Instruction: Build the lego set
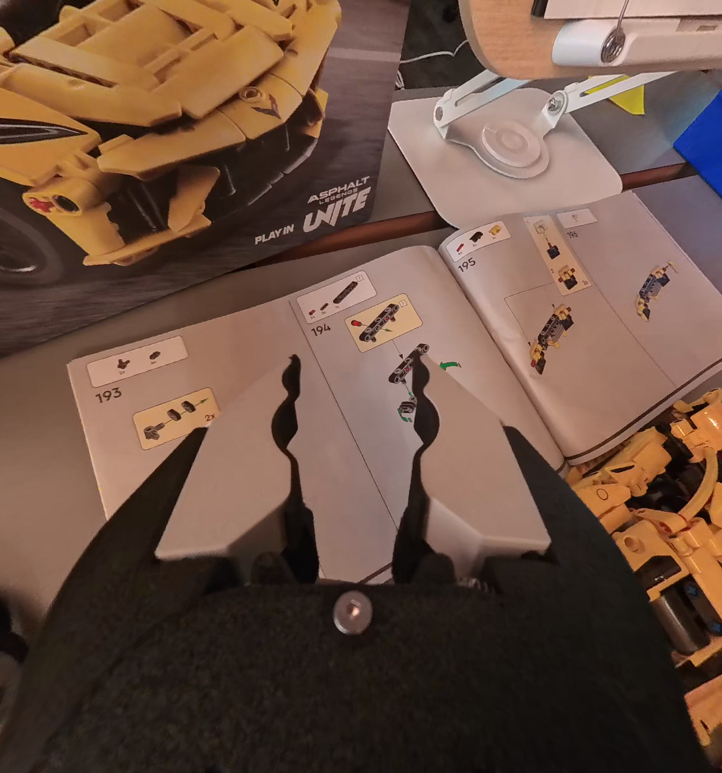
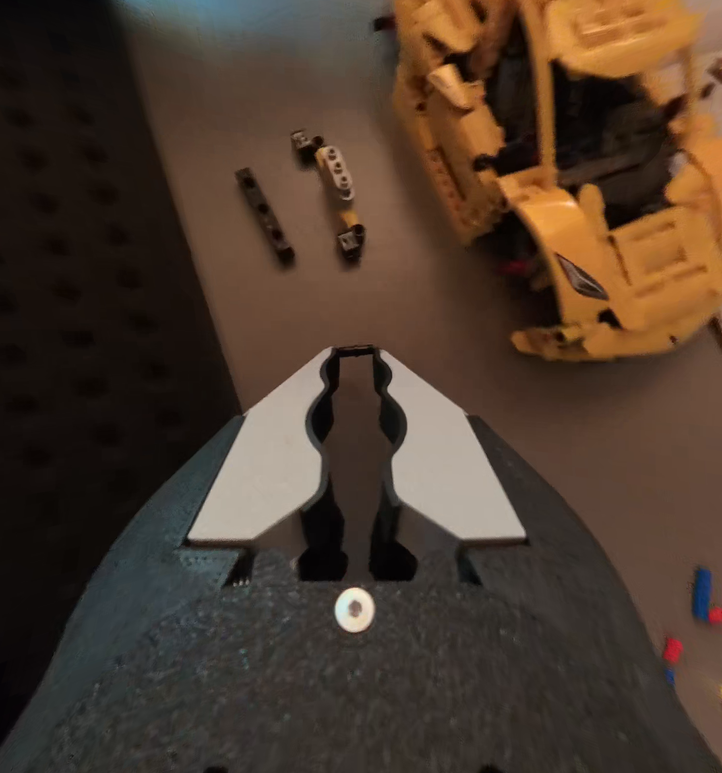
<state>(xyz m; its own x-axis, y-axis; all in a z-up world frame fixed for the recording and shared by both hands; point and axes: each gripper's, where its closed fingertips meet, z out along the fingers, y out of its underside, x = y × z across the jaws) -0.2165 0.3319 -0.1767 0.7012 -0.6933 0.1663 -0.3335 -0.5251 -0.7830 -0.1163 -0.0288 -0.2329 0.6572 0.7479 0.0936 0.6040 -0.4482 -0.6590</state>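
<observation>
The left gripper (image 1: 357,359) hangs released above the open manual (image 1: 242,355). The right gripper (image 2: 355,350) pinches a small black piece (image 2: 355,348); bare table (image 2: 309,301) lies ahead, 2 black beams (image 2: 265,215) upper centre.

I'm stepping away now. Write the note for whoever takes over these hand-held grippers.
Left hand-held gripper: open, empty, over the open instruction booklet.
Right hand-held gripper: shut on a small black piece.
On the table: a black beam beside a small grey-yellow assembly; the partly built yellow car to their right.
Done: most of the car body.
Left: fit the loose parts.
</observation>
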